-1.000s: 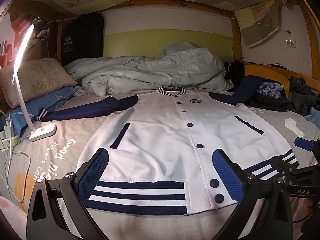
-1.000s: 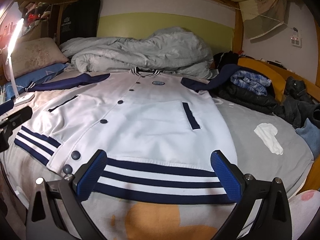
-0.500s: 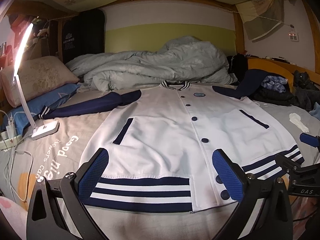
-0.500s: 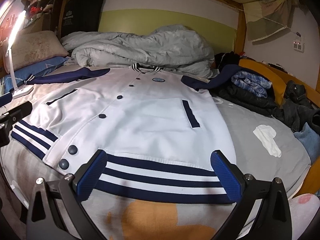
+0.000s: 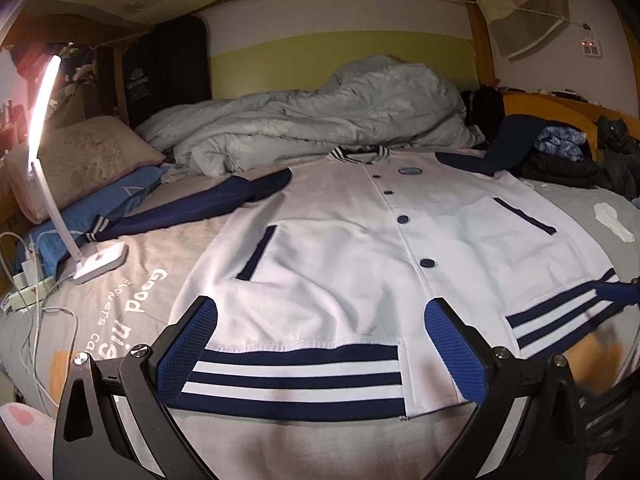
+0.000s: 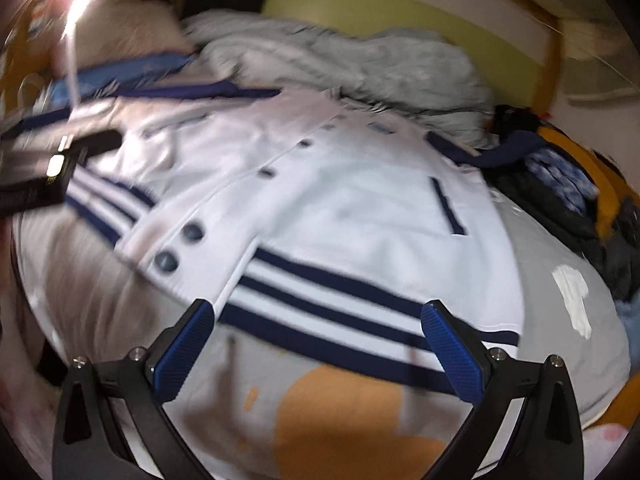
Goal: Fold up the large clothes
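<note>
Here we are over the bed, and the white snap-front varsity jacket with navy sleeves and navy-striped hem (image 5: 344, 240) lies face up and spread flat on the grey printed bedsheet (image 5: 132, 280), collar toward the rumpled pale grey duvet (image 5: 320, 132) at the far side, hem nearest both cameras. The left gripper (image 5: 324, 350) hangs just over the hem band with its jaws wide apart and nothing between them; the right gripper (image 6: 316, 350) is likewise spread wide and empty, near the hem's other corner, though that view is smeared with motion. This looks like soft, medium-weight knit: it should drape and sag when lifted, not hold a crease by itself, and the ribbed hem band is likely the firmest, least slippery place to pinch, with the shoulder seams beside the collar the other good hold. One navy sleeve runs out from the jacket toward the lit white desk lamp (image 5: 80, 216) and its loose cables, so a swing that way could snag. On the jacket's other side a pile of dark clothes (image 5: 560, 156) crowds the second sleeve, and a small white cloth (image 5: 612, 222) lies on the sheet. The clearest room is the strip of sheet between the hem and the near edge of the bed.
</note>
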`<state>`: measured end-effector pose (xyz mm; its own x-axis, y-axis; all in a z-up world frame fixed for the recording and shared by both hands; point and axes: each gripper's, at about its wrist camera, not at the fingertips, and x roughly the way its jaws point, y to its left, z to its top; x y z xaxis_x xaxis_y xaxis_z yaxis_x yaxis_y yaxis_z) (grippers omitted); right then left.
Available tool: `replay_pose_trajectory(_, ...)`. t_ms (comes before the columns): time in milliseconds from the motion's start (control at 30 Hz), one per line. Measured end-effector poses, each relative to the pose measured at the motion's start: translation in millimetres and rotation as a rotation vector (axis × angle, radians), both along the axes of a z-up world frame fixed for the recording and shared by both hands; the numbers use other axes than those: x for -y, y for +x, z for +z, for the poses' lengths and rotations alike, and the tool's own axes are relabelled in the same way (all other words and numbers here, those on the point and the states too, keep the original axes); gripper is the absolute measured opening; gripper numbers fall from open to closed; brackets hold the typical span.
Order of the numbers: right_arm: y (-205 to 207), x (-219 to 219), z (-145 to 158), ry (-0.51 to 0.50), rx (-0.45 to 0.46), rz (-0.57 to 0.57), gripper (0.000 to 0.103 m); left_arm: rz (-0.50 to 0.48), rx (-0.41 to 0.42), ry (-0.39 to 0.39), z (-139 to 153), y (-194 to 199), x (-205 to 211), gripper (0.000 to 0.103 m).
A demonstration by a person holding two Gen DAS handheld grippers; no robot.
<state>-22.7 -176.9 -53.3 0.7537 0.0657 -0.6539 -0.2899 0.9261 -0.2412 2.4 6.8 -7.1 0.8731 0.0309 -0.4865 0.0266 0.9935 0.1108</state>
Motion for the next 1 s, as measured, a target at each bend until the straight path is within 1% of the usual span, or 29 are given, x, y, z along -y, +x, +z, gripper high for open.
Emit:
replay_pose_trajectory(67, -1.8, -8.0, -8.0, -0.066, -0.007, 0.023, 0.103, -0.052, -0.05, 0.013, -3.7, 4.5, 3.7, 0.103)
replay_pose_trajectory(100, -2.1, -11.4, -12.0, -0.104, -0.008, 0.028, 0.103, -0.095, -0.083, 0.033, -7.8, 6.4, 8.2, 0.103)
replay_pose_trajectory(133, -1.5, -13.2, -15.5, -0.136, -0.009, 0.027, 0.103, -0.149, -0.121, 0.07, -12.8, 8.1, 15.0, 0.103)
replay_pose_trajectory(167, -0.4, -13.6, -18.6, -0.157, -0.012, 0.023, 0.103, -0.175, -0.145, 0.106, -16.9, 8.3, 21.0, 0.103)
replay_pose_trajectory(233, 7.8, -9.8, -27.0, -0.204, -0.046, -0.018, 0.103, -0.199, -0.157, 0.138, -22.4, 6.2, 28.0, 0.103)
replay_pose_trajectory(267, 9.4, -6.3, -27.8, -0.203, -0.058, -0.032, 0.103, -0.213, -0.173, 0.139, -24.6, 6.5, 29.5, 0.103)
replay_pose_trajectory(367, 18.6, 10.5, -23.4, -0.159, -0.079, -0.094, 0.103, -0.268, -0.26, 0.159, -35.9, 9.8, 36.3, 0.103)
replay_pose_trajectory(433, 23.7, 18.3, -20.9, -0.16, -0.071, -0.126, 0.103, -0.311, -0.314, 0.214, -46.3, 8.3, 44.5, 0.103)
replay_pose_trajectory(533, 28.5, 24.7, -18.6, -0.13, -0.08, -0.146, 0.103, -0.355, -0.333, 0.31, -57.2, -0.5, 59.1, 0.103)
replay_pose_trajectory(567, 30.5, 24.6, -18.5, -0.135, -0.074, -0.152, 0.103, -0.347, -0.341, 0.331, -61.0, -0.4, 61.8, 0.103)
replay_pose_trajectory(633, 31.0, 24.6, -18.2, -0.179, -0.04, -0.182, 0.103, -0.262, -0.337, 0.373, -67.5, 4.4, 59.8, 0.103)
replay_pose_trajectory(667, 30.1, 24.3, -18.3, -0.196, -0.027, -0.194, 0.103, -0.233, -0.328, 0.379, -68.2, 7.3, 56.4, 0.103)
replay_pose_trajectory(733, 31.9, 27.2, -17.6, -0.241, 0.008, -0.239, 0.103, -0.189, -0.321, 0.342, -64.6, 14.0, 45.6, 0.103)
replay_pose_trajectory(800, 36.5, 36.6, -16.6, -0.235, 0.006, -0.281, 0.103, -0.115, -0.31, 0.288, -59.0, 23.5, 27.0, 0.103)
replay_pose_trajectory(833, 38.8, 42.8, -15.6, -0.22, 0.0, -0.306, 0.103, -0.061, -0.297, 0.288, -57.7, 27.7, 18.7, 0.103)
replay_pose_trajectory(867, 40.8, 49.4, -14.1, -0.201, -0.006, -0.335, 0.103, -0.005, -0.281, 0.308, -57.6, 31.5, 11.2, 0.099)
replay_pose_trajectory(900, 42.1, 56.1, -12.2, -0.187, -0.008, -0.362, 0.102, 0.062, -0.263, 0.343, -58.2, 36.3, 2.2, 0.09)
replay_pose_trajectory(933, 43.0, 62.4, -9.9, -0.186, -0.001, -0.385, 0.092, 0.101, -0.261, 0.357, -58.2, 41.1, -4.9, 0.084)
replay_pose_trajectory(967, 43.0, 65.5, -8.1, -0.199, 0.011, -0.396, 0.084, 0.147, -0.266, 0.355, -57.8, 45.9, -15.2, 0.069)
replay_pose_trajectory(1000, 42.8, 67.4, -6.0, -0.213, 0.022, -0.401, 0.069, 0.174, -0.271, 0.338, -56.8, 50.9, -23.7, 0.051)
